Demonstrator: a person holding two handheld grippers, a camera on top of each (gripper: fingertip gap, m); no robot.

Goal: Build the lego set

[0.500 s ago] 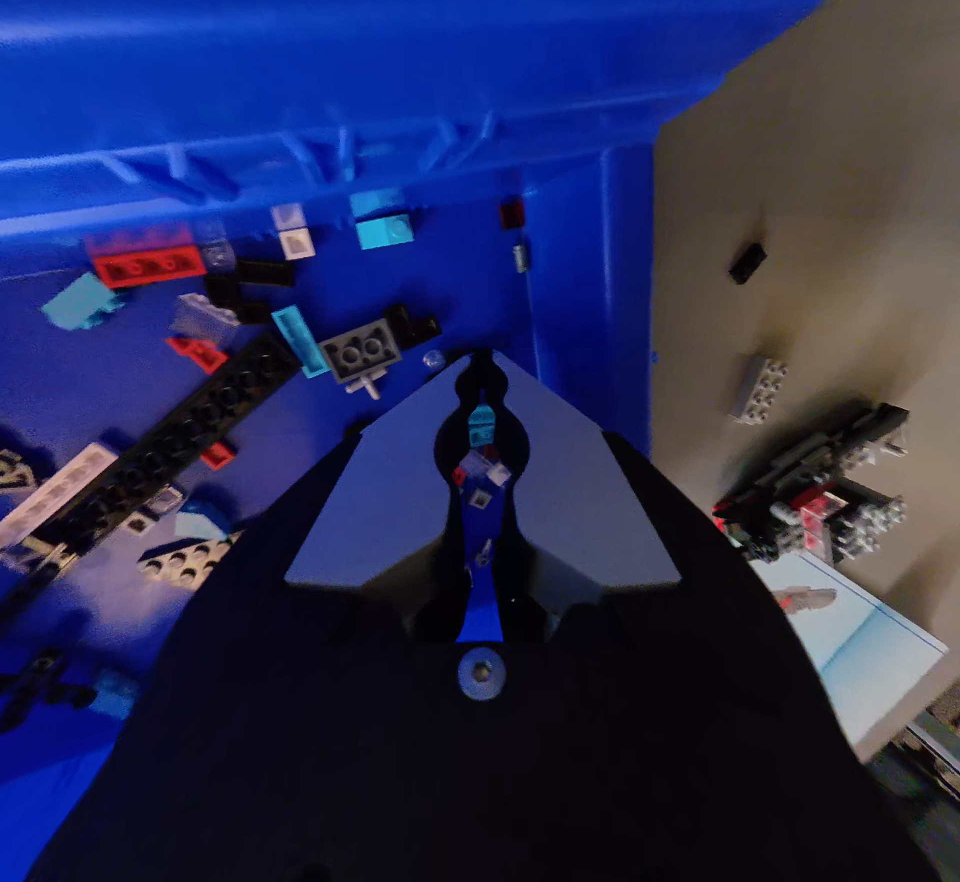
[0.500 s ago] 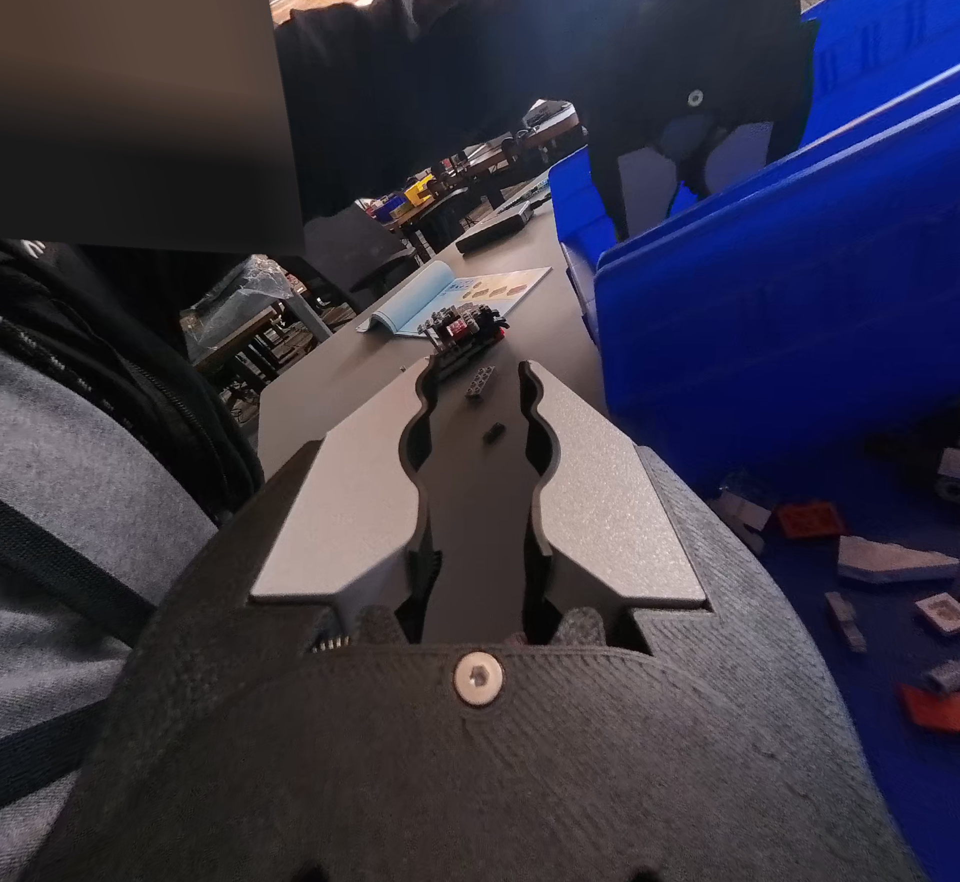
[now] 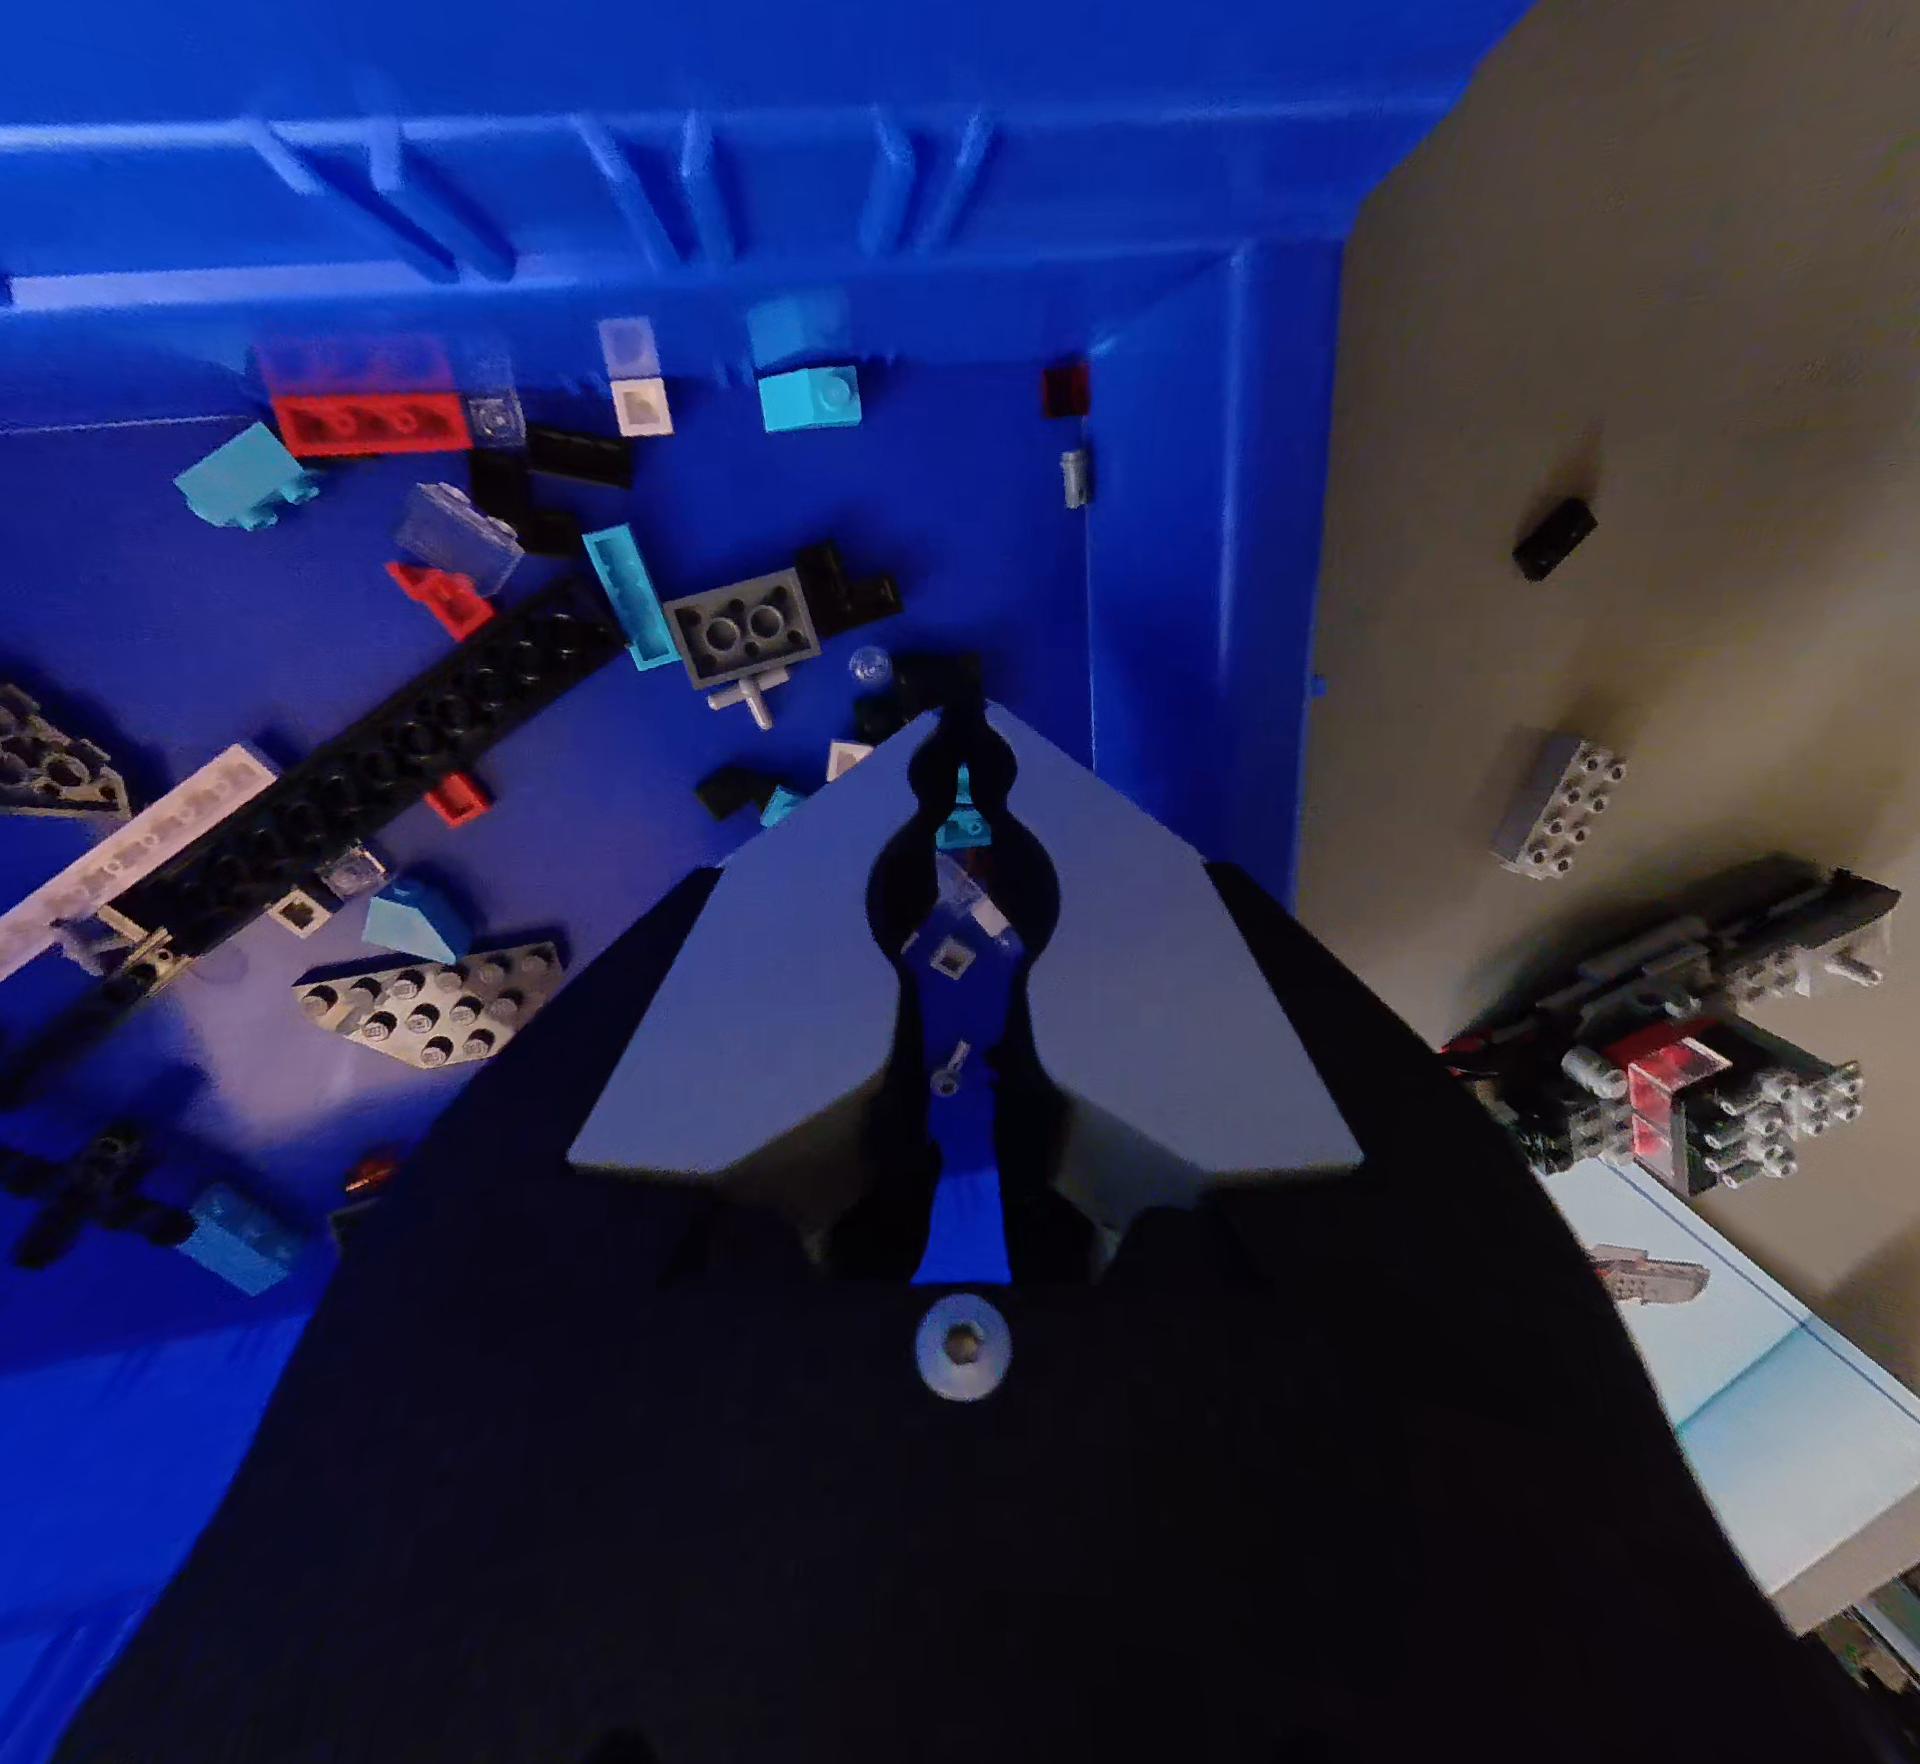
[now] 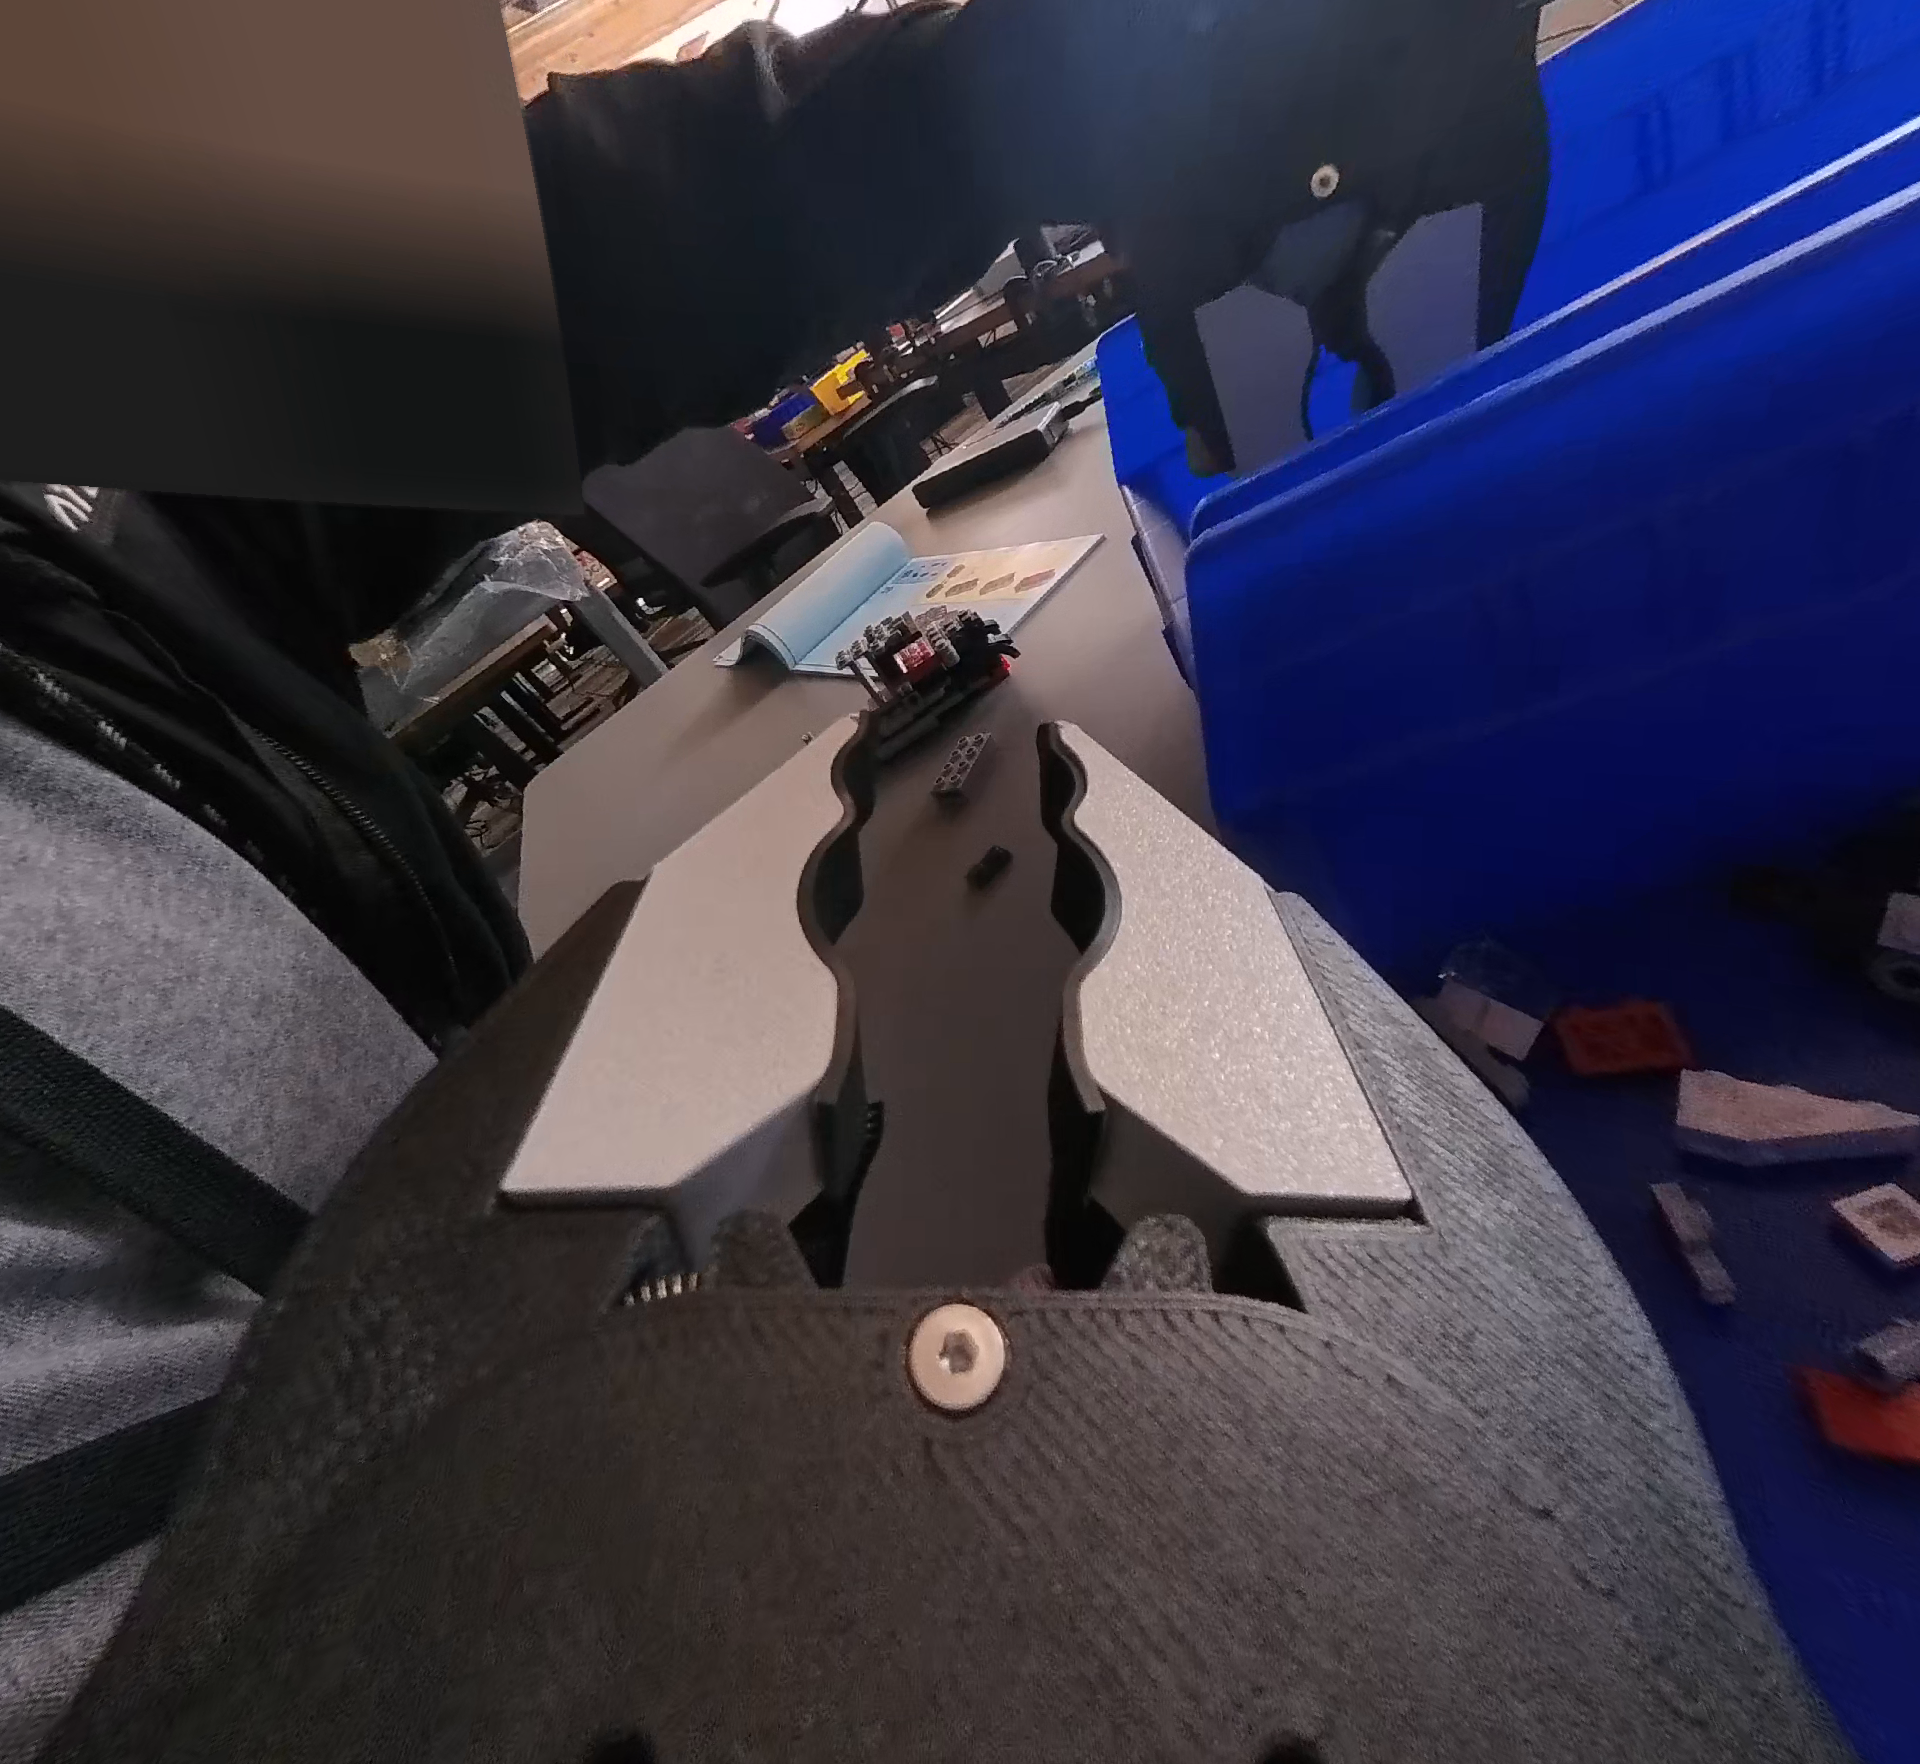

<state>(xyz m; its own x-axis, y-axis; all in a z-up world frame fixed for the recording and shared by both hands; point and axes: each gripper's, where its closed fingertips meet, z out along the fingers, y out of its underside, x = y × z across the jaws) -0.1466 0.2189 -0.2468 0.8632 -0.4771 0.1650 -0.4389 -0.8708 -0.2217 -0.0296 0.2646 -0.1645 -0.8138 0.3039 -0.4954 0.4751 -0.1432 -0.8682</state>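
Note:
My left gripper (image 3: 952, 725) hangs inside a blue bin (image 3: 1195, 488) of loose Lego pieces. Its jaws are almost together, tips just over a small black piece (image 3: 935, 675) near the bin's right wall; I cannot tell if it is pinched. A grey 2x2 piece (image 3: 740, 639) and a long black plate (image 3: 384, 758) lie to the left. My right gripper (image 4: 948, 748) is open and empty, low over the grey table (image 4: 665, 779). Ahead of it lie a small black piece (image 4: 987, 867), a grey plate (image 4: 961, 764) and the part-built model (image 4: 925, 665).
The model (image 3: 1683, 1060), a grey brick (image 3: 1558, 810) and a black piece (image 3: 1553, 538) lie on the table right of the bin. An open instruction booklet (image 4: 914, 592) lies behind the model. The bin's tall wall (image 4: 1558, 675) stands at the right; a person's sleeve (image 4: 935, 156) reaches over. The tips of one gripper are about 15 cm away from the tips of the other. To the grey 2x2 piece (image 3: 740, 639): left tips about 4 cm, right tips about 15 cm.
My left gripper has drawn back a little, so more small pieces show around its tips. Its jaw gap is unchanged. My right gripper has barely moved.

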